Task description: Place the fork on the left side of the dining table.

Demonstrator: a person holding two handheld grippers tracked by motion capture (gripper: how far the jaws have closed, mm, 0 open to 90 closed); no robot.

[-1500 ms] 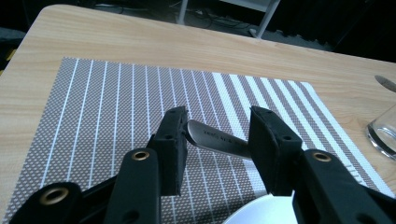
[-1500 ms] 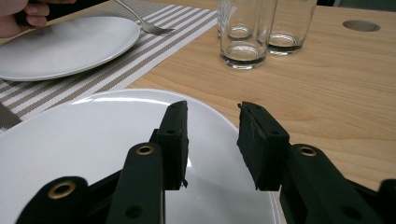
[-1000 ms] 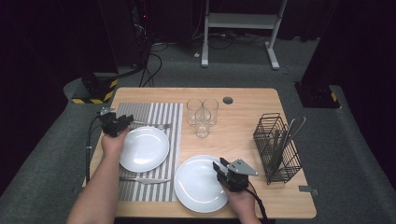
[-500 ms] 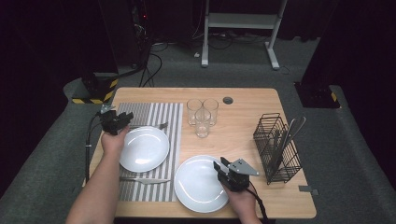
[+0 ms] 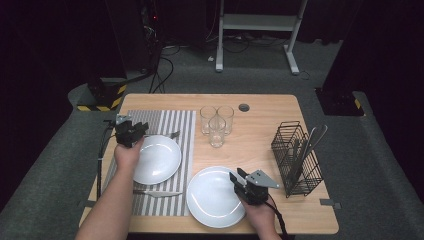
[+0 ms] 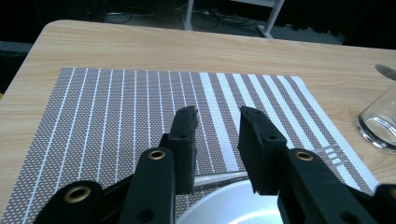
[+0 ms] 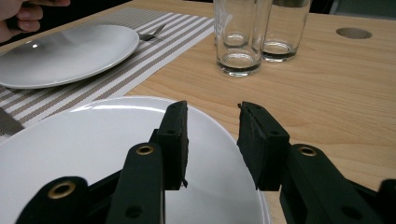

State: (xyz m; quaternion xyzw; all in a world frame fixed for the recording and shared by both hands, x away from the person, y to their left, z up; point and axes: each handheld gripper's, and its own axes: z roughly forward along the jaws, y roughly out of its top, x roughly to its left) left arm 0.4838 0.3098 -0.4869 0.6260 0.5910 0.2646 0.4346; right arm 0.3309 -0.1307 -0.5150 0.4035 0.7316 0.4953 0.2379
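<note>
Fingers [image 6: 187, 140] of the left gripper [image 5: 131, 132] just closing partway, gapped above the fork [image 6: 219, 177] handle, gripping nothing. Right gripper [image 5: 245, 186] fingers hovering spread over the near plate [image 5: 212, 197]. Wooden bench [image 5: 260, 107] sitting amid dark floor. Fork lying mid-left, partly hidden behind the far plate [image 5: 156, 159]. Bare wood showing centre-right.
</note>
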